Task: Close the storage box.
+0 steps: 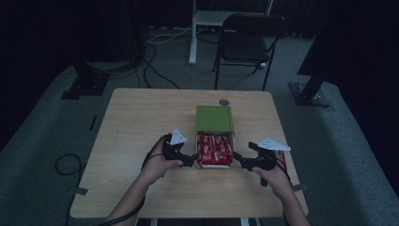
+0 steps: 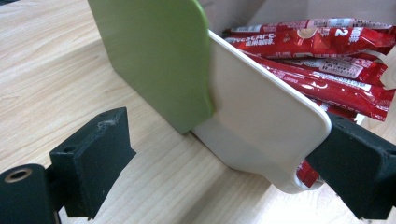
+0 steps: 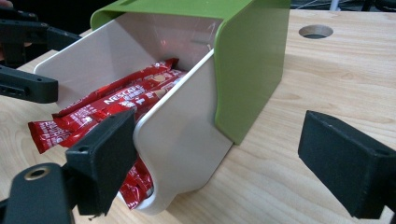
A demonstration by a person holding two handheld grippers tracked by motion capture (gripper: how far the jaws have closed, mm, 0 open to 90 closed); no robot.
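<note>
— Black jaws of the left gripper [image 2: 219, 163] stand apart astride the white plastic drawer's [image 2: 261, 126] near corner?

— Yes. Right gripper [image 3: 233, 163] gapes likewise at the opposite corner. That drawer of red wrapped bars [image 1: 214, 147] juts toward the person from its green plastic sleeve [image 1: 214, 118], mid-table, between both grippers.

Both forearms reach in from the near edge, angled toward each other. The left gripper [image 1: 192, 158] and right gripper [image 1: 236, 157] point inward, facing one another, each with its fingers [image 3: 105, 154] spread wide apart.
</note>
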